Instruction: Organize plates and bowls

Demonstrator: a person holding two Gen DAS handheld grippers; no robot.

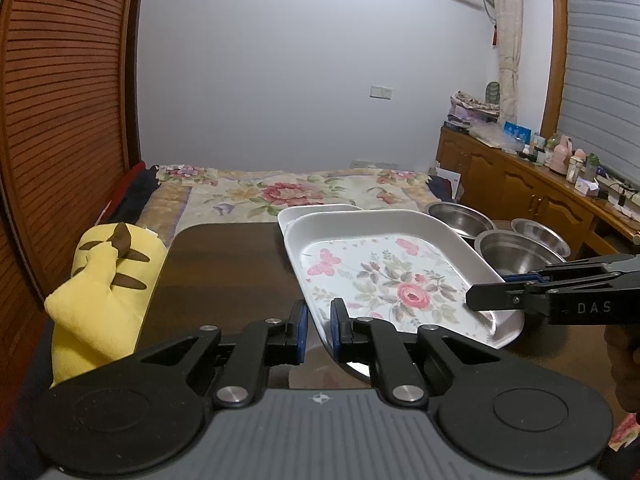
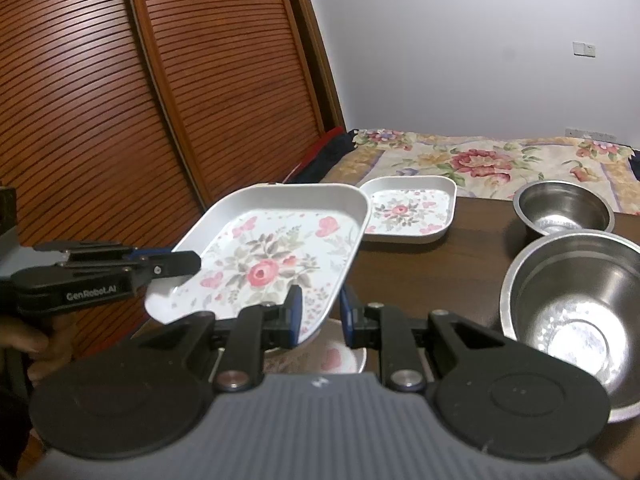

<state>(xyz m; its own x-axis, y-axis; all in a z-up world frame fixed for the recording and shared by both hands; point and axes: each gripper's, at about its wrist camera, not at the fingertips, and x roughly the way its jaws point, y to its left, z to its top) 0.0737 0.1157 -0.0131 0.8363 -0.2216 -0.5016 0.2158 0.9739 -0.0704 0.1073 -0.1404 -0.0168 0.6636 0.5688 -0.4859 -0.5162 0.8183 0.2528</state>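
1. From the left wrist view, we see the left hand-held gripper (image 1: 319, 322), its black arms ending in blue pads, pinched shut on the near left rim of a square plate (image 1: 384, 276). The plate is white, glossy and rounded at the corners, with a raised rim and a printed pattern of pink roses and butterflies. It is held up off the dark wooden table (image 1: 228, 268), tilted.
2. In the same view, the right hand-held gripper (image 1: 486, 300) comes in from the right and clamps the plate's right rim.
3. Behind the held plate lies a second white plate (image 1: 316, 210), mostly hidden. To the right stand three round steel bowls (image 1: 516, 254), smooth and shiny. A soft yellow plush toy (image 1: 104, 288) with brown stripes lies at the table's left edge, and a bed (image 1: 280, 192) with a flowered cover lies beyond.
4. From the right wrist view, we see the right hand-held gripper (image 2: 319, 314) nearly closed on the plate's (image 2: 276, 256) near edge; the left hand-held gripper (image 2: 188, 262) grips the opposite rim.
5. Here the second plate (image 2: 410, 210), same floral print, rests flat on the table (image 2: 440, 276) just behind the held one. Two steel bowls show at right, the nearer bowl (image 2: 576, 312) large and deep, the farther bowl (image 2: 564, 208) smaller. Ribbed brown slatted doors (image 2: 140, 100) fill the left.
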